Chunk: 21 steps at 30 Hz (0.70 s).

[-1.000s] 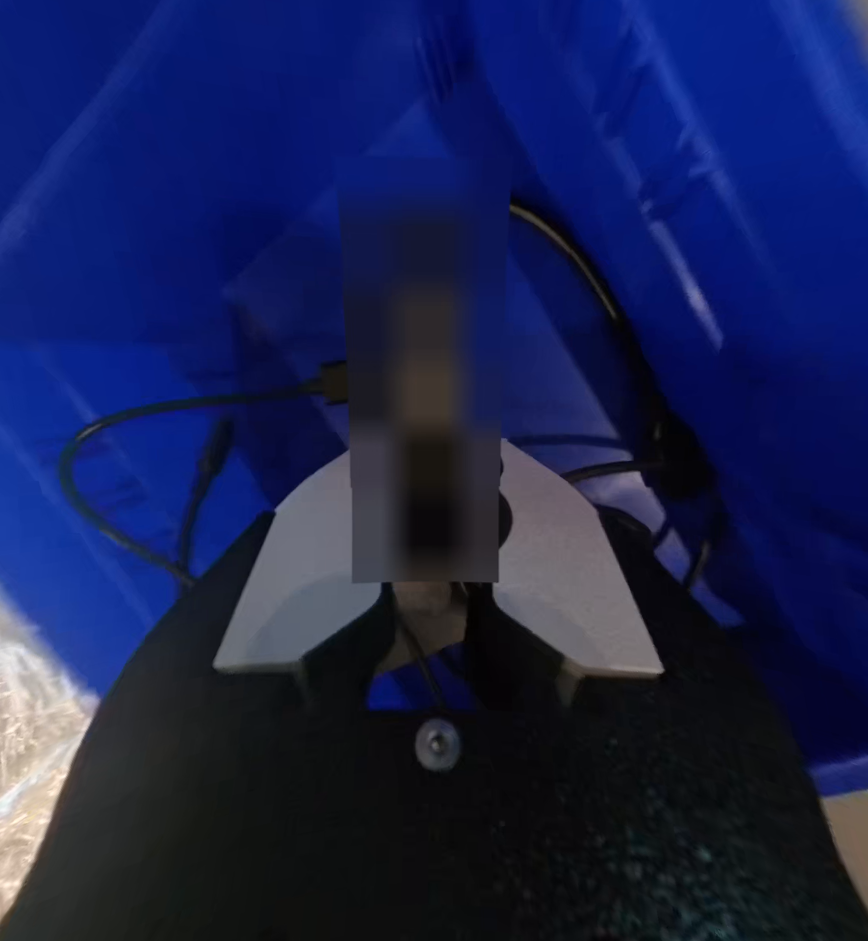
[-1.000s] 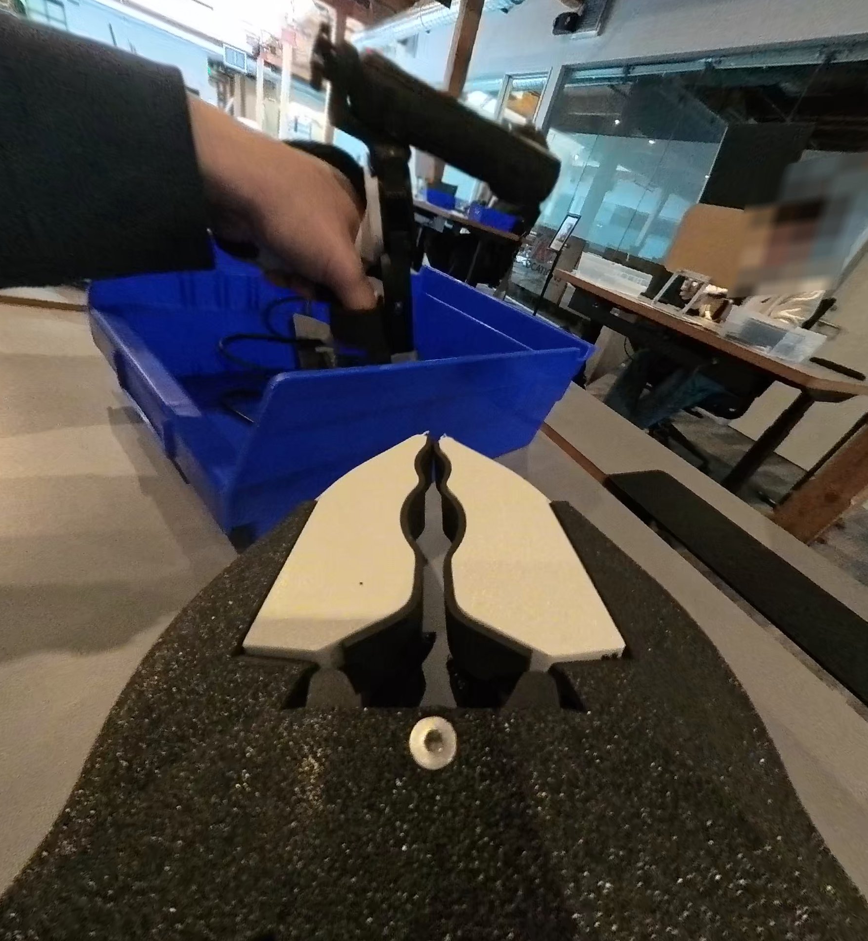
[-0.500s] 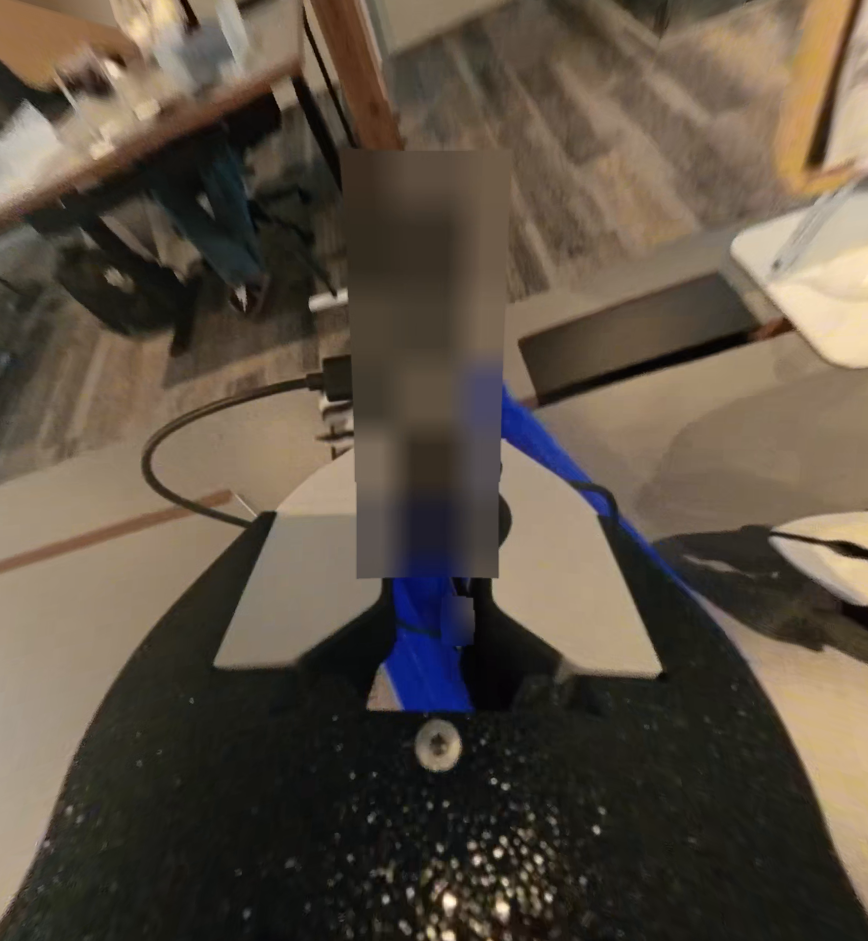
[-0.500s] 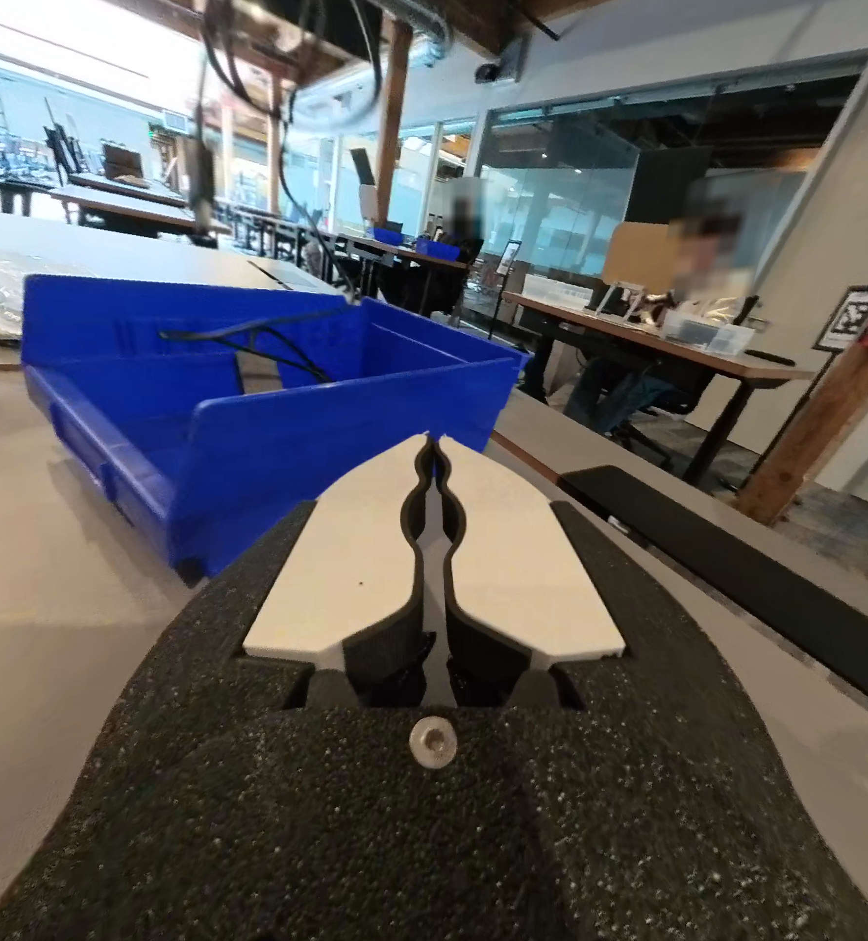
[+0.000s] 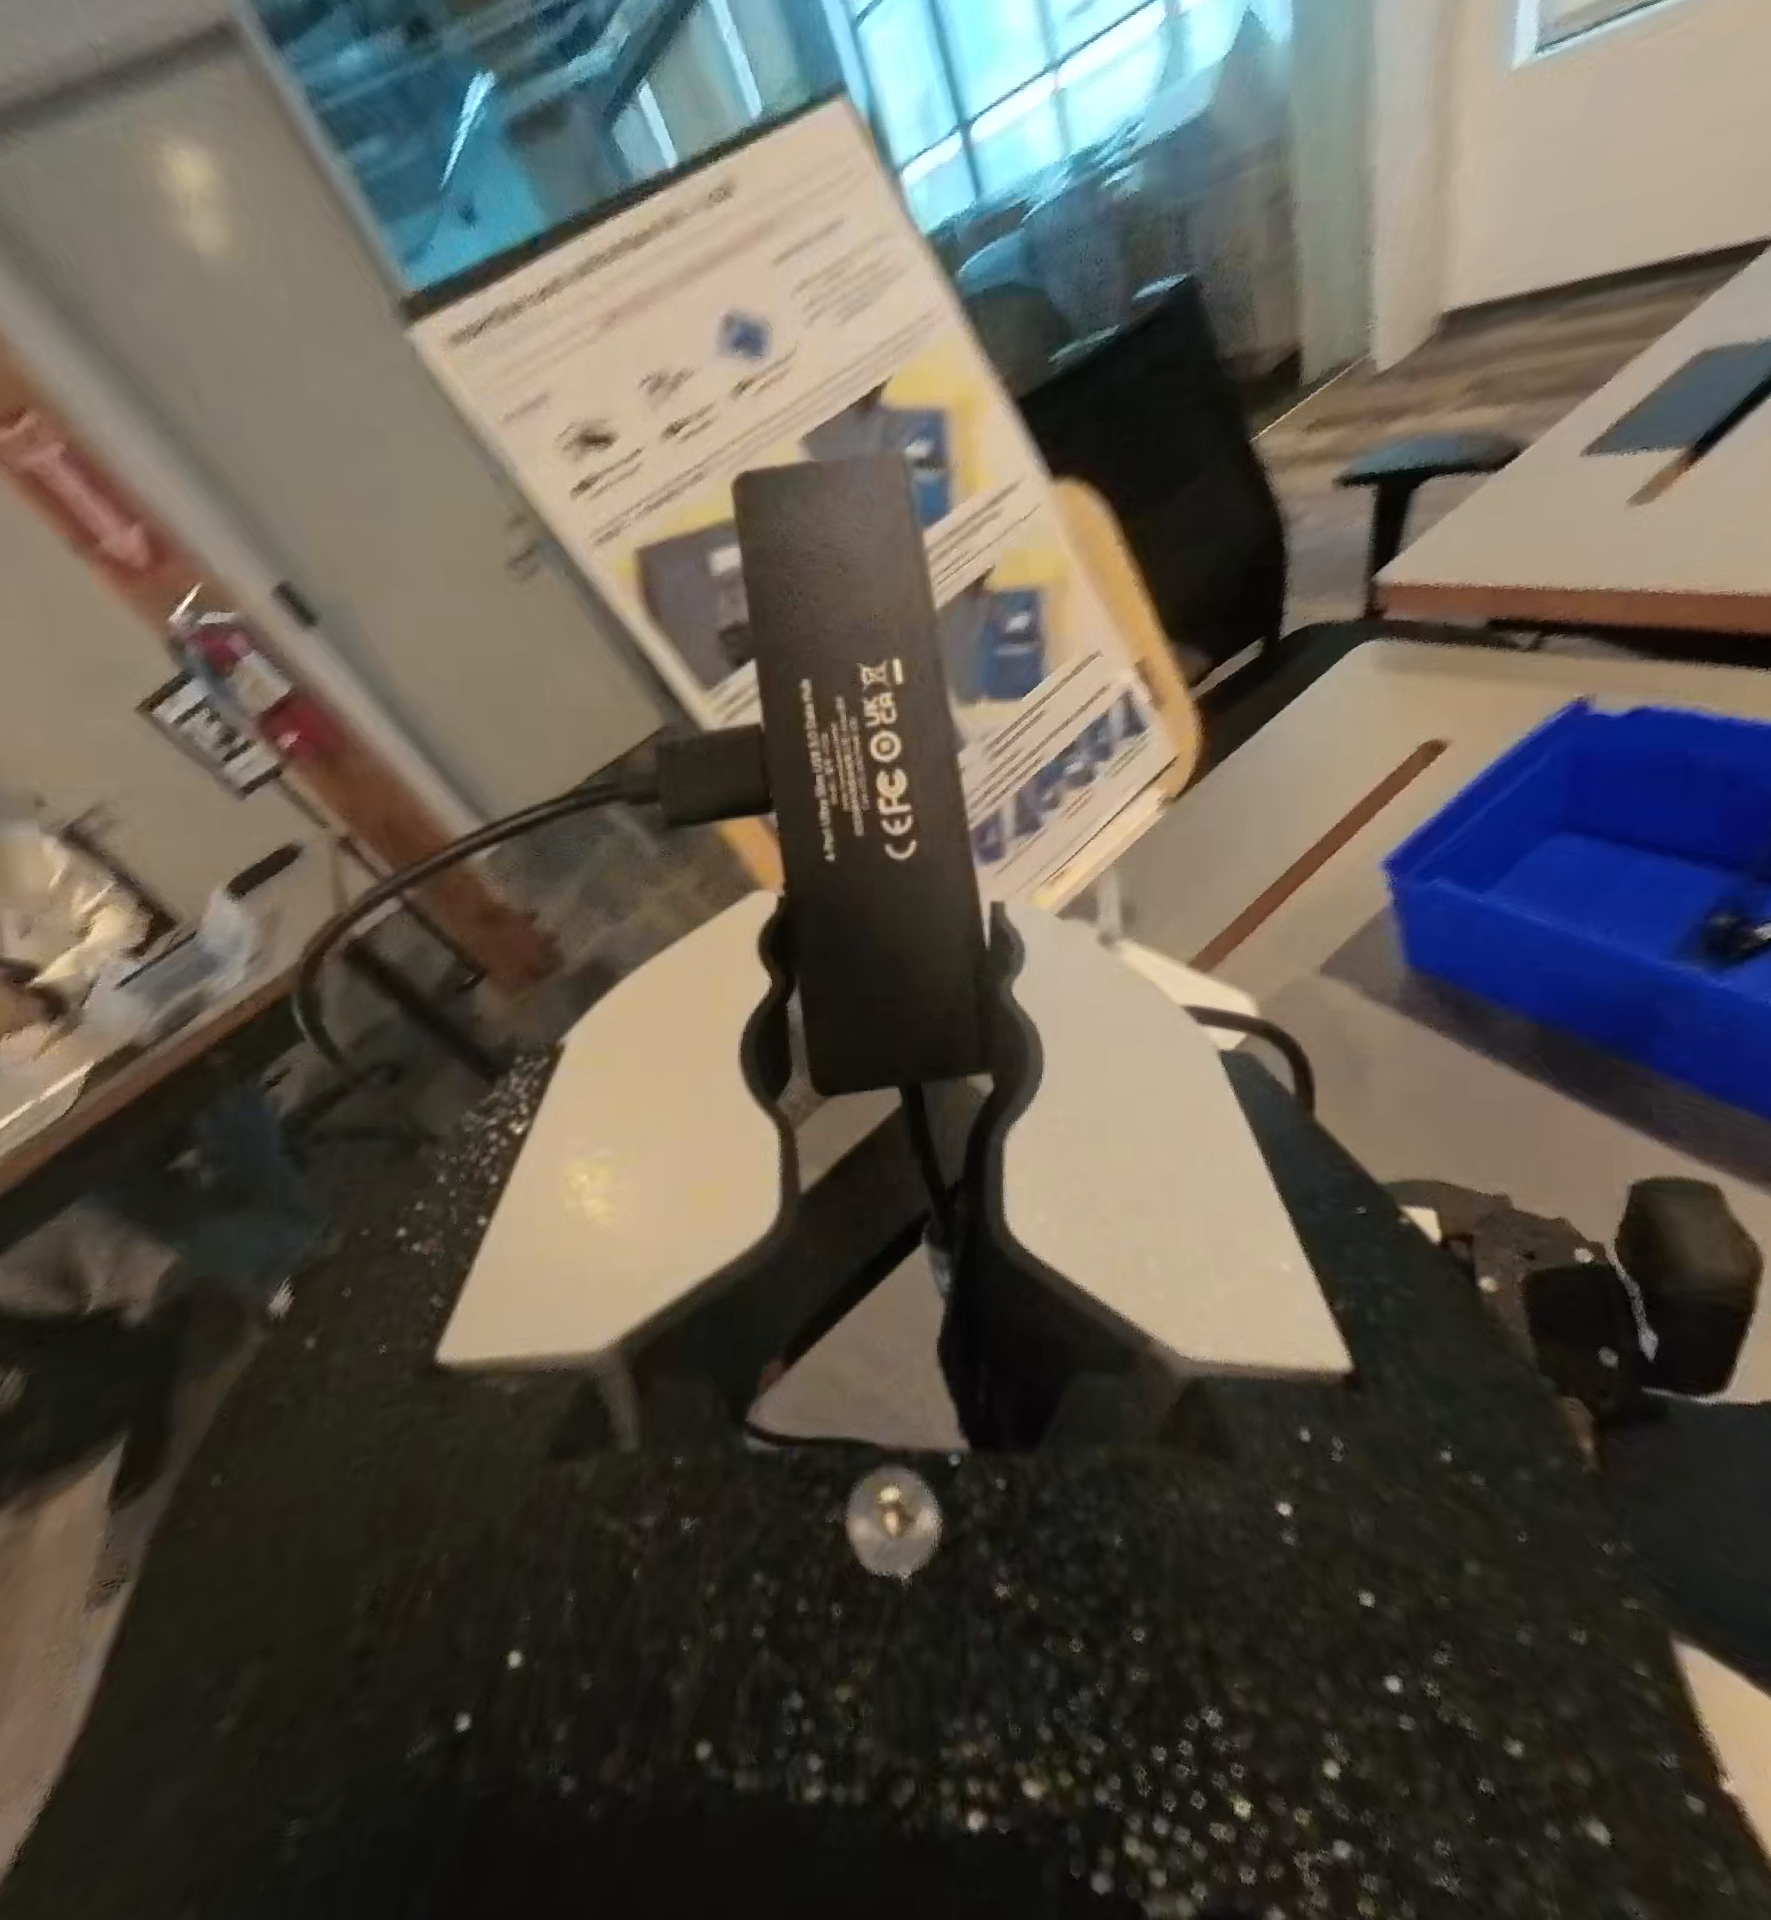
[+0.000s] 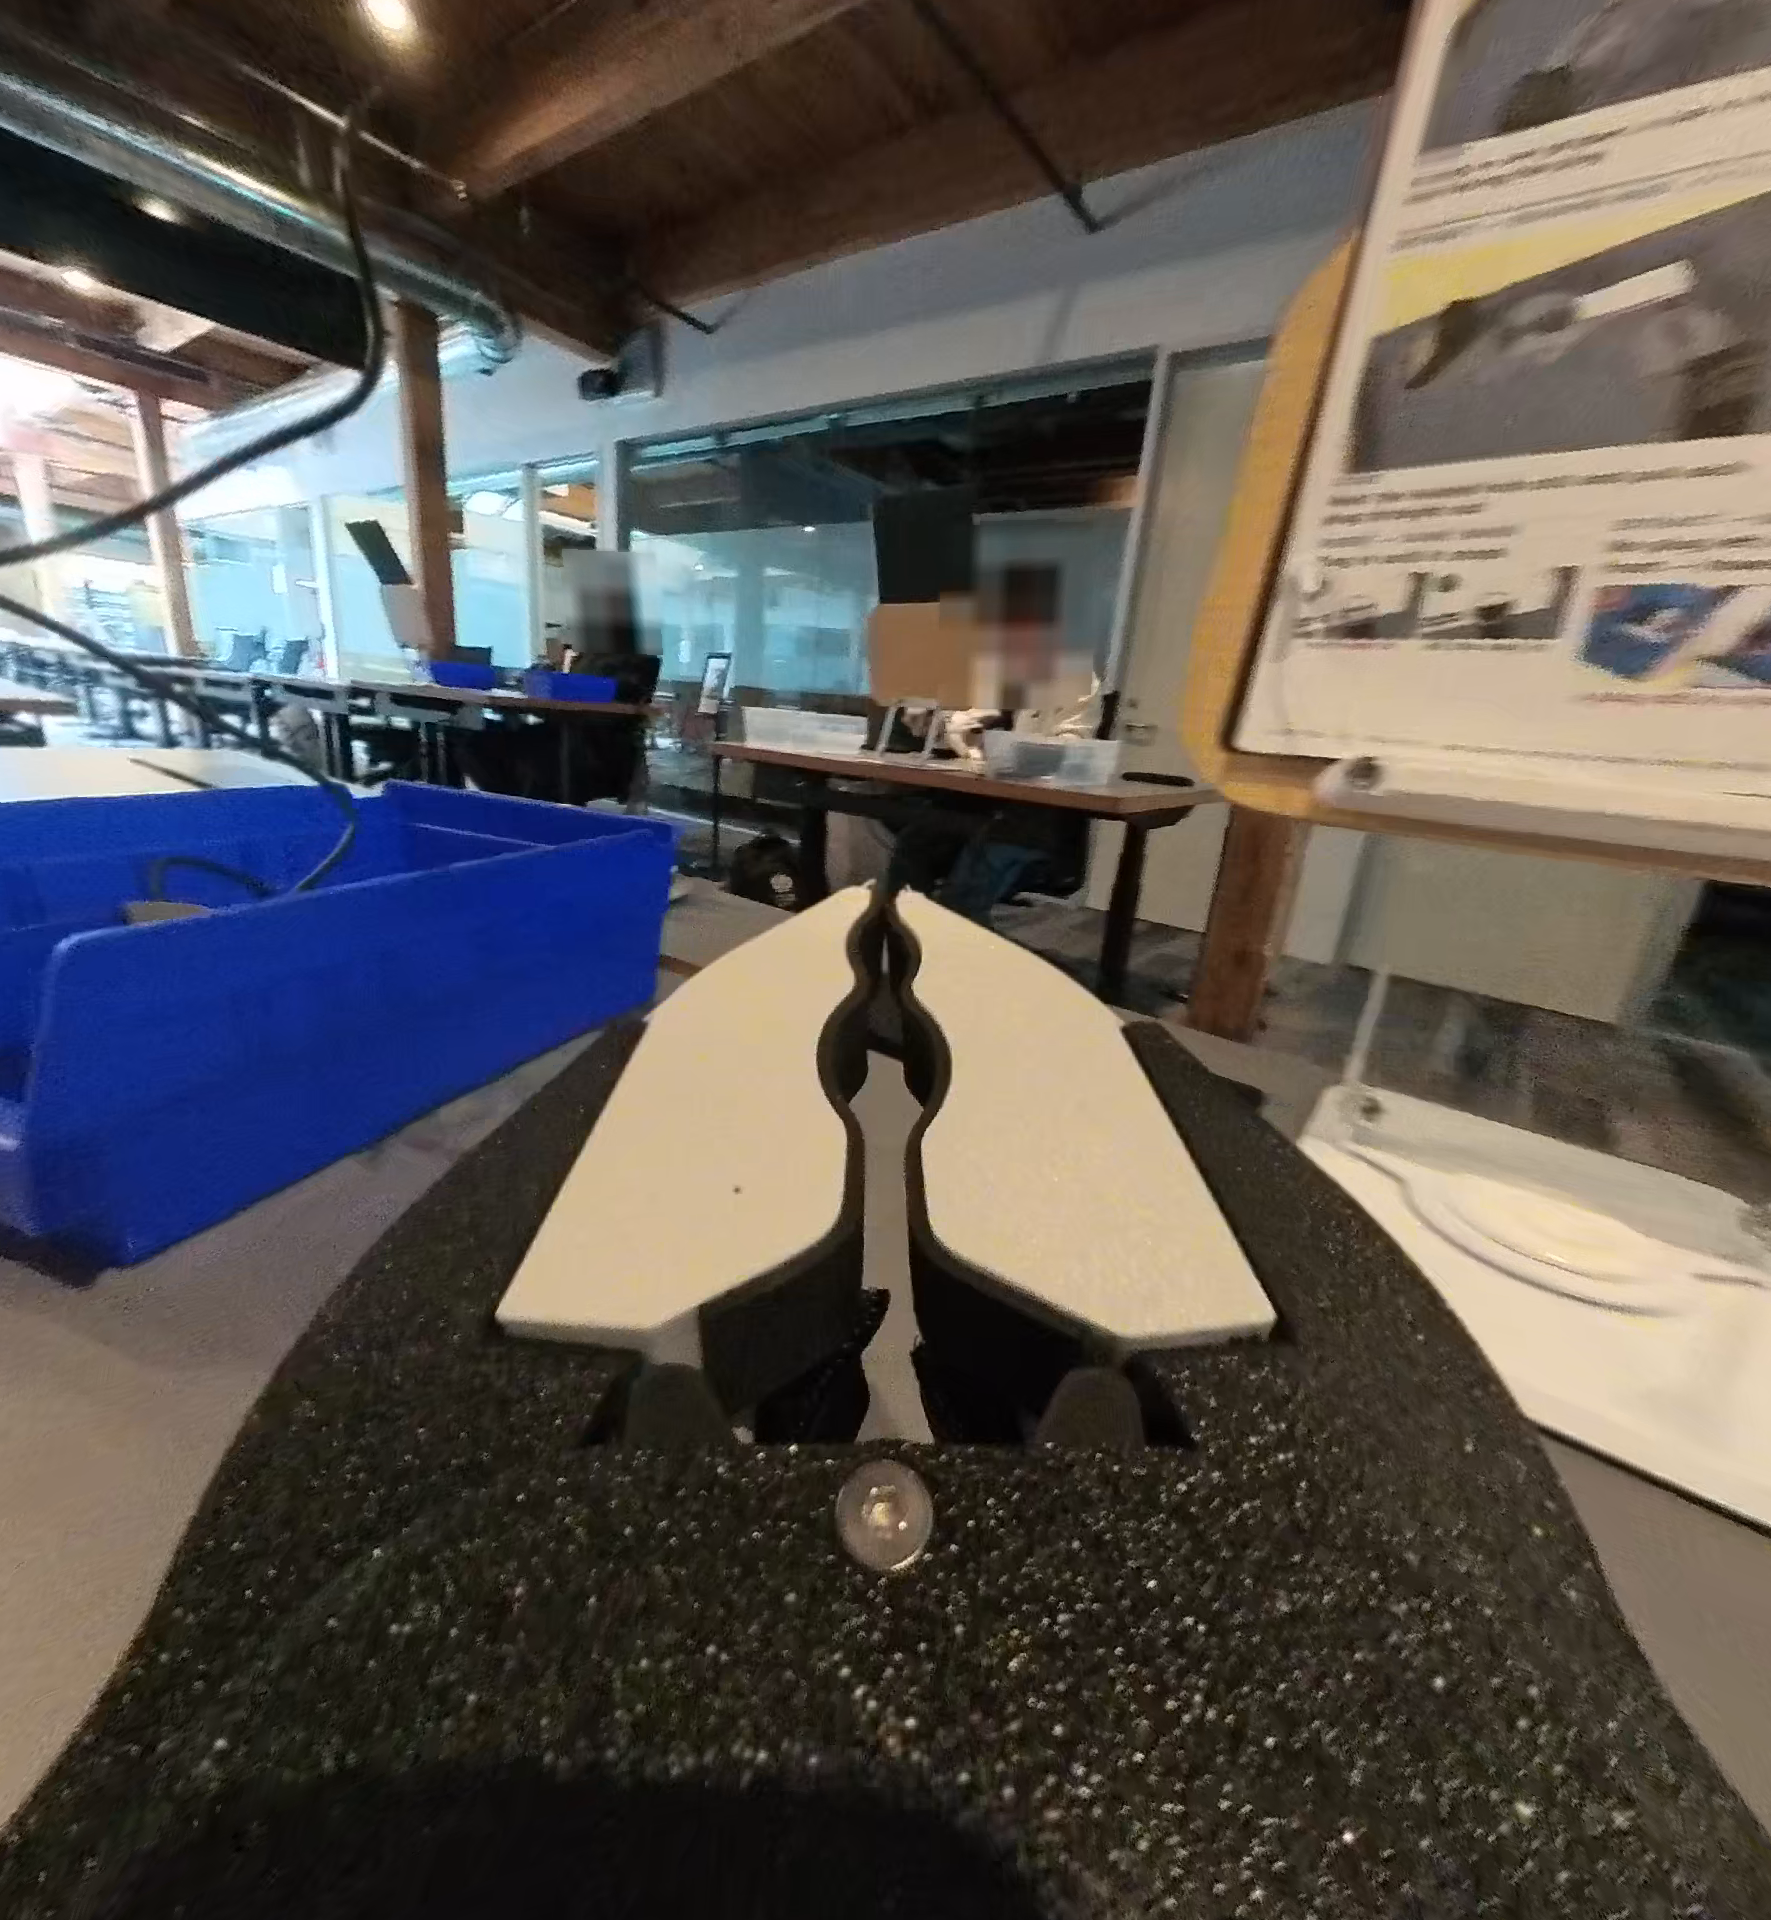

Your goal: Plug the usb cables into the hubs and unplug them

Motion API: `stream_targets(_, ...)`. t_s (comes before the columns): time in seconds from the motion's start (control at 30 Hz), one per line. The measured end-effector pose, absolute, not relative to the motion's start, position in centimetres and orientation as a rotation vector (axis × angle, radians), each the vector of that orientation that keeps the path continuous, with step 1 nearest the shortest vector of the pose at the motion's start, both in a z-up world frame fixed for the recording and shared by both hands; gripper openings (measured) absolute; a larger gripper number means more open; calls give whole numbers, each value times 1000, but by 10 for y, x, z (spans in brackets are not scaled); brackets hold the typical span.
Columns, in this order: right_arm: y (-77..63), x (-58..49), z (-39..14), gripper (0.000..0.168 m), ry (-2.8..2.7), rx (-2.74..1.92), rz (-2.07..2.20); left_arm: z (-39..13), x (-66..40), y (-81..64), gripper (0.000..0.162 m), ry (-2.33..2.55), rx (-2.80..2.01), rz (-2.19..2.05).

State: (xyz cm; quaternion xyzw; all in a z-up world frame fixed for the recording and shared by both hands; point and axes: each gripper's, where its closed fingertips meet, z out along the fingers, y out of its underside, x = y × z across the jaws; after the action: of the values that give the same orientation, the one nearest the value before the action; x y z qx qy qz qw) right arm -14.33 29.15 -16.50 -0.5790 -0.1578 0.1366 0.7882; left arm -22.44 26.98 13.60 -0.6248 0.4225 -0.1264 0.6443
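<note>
One slim black hub, flat and oblong with small pale markings on its face, clamped by its lower end between the pale fingers of the left gripper and standing upright above them; one black usb cable plugged into its left side, looping down and left; a second thin lead dropping from its base into the gap behind the fingertips, its end hidden. Right gripper closed to a narrow slit, empty, tips nearly touching. Blue bin to the left of the right gripper, its contents mostly hidden behind the wall; a dark cable rising out of it, cut off at the frame top; background blurred.
</note>
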Motion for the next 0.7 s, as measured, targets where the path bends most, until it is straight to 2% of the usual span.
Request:
stream_targets(0.03, 285, -134, -165, 0, -333, -1248, 283, 138, -211, 265, 36, 981, -1405, -305)
stream_targets(0.27, 254, -95, -166, 0, -346, -1249, 220, 179, -168, 264, 35, 1041, -1325, -206)
stream_targets(0.6, 256, -106, -170, 0, -395, -1262, 256, 323, -156, 269, 35, 943, -1232, -37)
stream_targets(0.7, 253, -116, -169, 0, -453, -1242, 243, 350, -153, 264, 35, 916, -1244, -48)
